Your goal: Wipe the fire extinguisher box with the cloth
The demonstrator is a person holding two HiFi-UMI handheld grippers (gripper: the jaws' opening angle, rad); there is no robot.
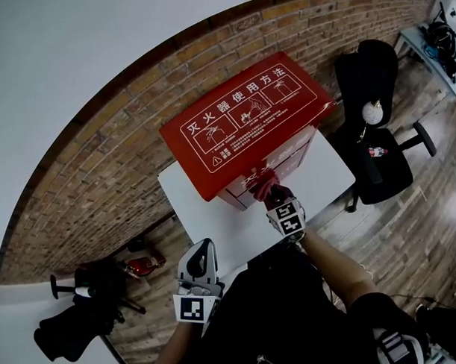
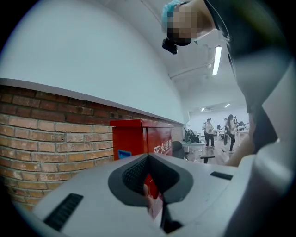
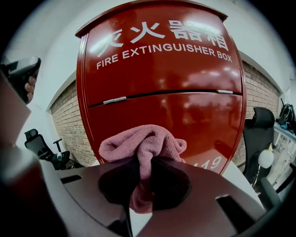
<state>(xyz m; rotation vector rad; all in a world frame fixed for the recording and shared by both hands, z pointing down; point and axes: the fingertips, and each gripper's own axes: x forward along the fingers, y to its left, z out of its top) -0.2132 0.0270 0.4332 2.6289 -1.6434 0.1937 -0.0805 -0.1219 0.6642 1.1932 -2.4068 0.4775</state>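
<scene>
**Operator:** Location of the fire extinguisher box?

**Inspector:** It stands on the white table, back to the brick wall. In the head view it sits at 12 o'clock from the person's body. Its sloped red lid faces up and carries white printed instructions.

**Operator:** Status of the right gripper?

**Inspector:** Its jaws are clamped on the pink cloth. In the right gripper view the cloth bunches above the jaws of the right gripper at 12 o'clock. It rests against the lower door panel of the box, below the horizontal seam.

**Operator:** Status of the left gripper?

**Inspector:** It is held near the person's body, at 7 o'clock from the box and well apart from it. In the left gripper view the jaws of the left gripper are together with nothing held. The box shows beyond them at 12 o'clock.

**Operator:** Surroundings?

**Inspector:** A black office chair stands at 3 o'clock from the box.
</scene>
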